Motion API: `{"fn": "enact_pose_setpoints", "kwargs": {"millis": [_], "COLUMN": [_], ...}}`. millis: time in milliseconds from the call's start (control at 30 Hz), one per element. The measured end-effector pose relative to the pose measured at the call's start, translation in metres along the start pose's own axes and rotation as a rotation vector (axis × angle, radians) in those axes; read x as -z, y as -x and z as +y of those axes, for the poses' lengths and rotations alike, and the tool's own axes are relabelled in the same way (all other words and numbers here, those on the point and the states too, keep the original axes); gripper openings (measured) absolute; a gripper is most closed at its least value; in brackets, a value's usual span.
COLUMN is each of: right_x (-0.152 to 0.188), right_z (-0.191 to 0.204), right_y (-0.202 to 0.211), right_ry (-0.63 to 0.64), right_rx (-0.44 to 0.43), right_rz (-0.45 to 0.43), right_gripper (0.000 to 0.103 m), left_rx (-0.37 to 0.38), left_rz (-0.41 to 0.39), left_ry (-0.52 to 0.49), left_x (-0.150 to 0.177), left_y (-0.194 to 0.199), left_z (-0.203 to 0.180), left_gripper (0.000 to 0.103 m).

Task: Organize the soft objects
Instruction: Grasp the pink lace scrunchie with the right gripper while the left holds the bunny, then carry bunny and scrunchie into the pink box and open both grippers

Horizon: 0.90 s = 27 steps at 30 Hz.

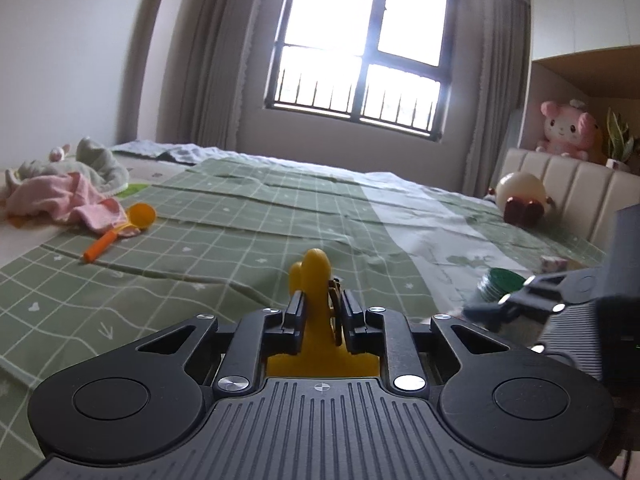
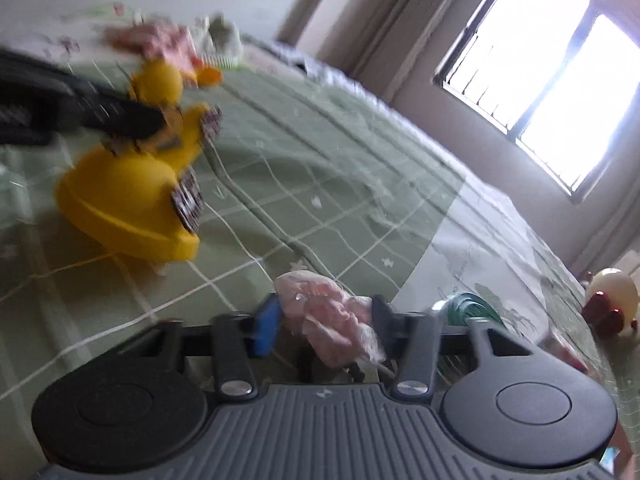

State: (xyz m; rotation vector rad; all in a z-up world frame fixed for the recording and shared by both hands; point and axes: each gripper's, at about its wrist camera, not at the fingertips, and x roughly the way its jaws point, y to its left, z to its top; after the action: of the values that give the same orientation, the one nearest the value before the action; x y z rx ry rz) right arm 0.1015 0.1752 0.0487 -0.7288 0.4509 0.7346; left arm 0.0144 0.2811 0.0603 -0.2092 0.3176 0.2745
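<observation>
The left claw [image 1: 318, 312] was clamped on a yellow duck toy [image 1: 314, 280], with its fingers pressing the neck from both sides. In the right wrist view the same duck [image 2: 128, 184] hung tilted just above the green checked bed cover [image 2: 320, 184], and a dark patterned patch showed on its side. The right claw [image 2: 326, 318] held a crumpled pink soft thing [image 2: 328, 316] between its fingers; the picture was blurred, so I could not tell exactly what it was. At the far left of the bed lay a pile of pink and grey soft cloths [image 1: 68, 184] with an orange scoop [image 1: 128, 224] beside it. A pink plush [image 1: 566, 130] sat on the shelf behind the headboard [image 1: 560, 176].
</observation>
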Motion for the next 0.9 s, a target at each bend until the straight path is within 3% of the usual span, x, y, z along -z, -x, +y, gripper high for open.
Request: {"fn": "enact_pose_setpoints", "kwargs": {"millis": [133,267,400,533,667,800,900], "right_x": [-0.019,-0.04,-0.035,0.0,0.059,0.12,0.159], "right_z": [-0.028,-0.088,-0.17,-0.247,-0.3,-0.337,-0.356], "right_y": [0.006,0.05,0.1,0.142,0.172,0.178,0.166], "right_ry": [-0.093,-0.205,-0.331,-0.43,-0.464,-0.557,-0.65], "right_rx": [-0.044,-0.046,-0.022,0.057,0.173,0.225,0.209], "right_rz": [0.0,-0.099,-0.197,-0.231,-0.222,-0.164,-0.14], "right_gripper": [0.005,0.003,0.003,0.003,0.003,0.003,0.003], "left_rx": [0.017,0.037,0.102,0.206,0.381,0.532,0.613], "left_rz": [0.009,-0.015,-0.087,-0.135,-0.16,-0.137,-0.083], "left_ry": [0.017,-0.012,-0.075,-0.107,-0.139,-0.182,-0.19], "left_x": [-0.01,-0.038,-0.077,-0.116,-0.149,-0.163,-0.157], "left_y": [-0.011,-0.02,-0.025,-0.036,-0.053,-0.079,-0.107], "left_z": [0.011,0.005,-0.026,-0.079,-0.162,-0.253,-0.32], "left_gripper": [0.021,0.02,0.02,0.02,0.02,0.02,0.021]}}
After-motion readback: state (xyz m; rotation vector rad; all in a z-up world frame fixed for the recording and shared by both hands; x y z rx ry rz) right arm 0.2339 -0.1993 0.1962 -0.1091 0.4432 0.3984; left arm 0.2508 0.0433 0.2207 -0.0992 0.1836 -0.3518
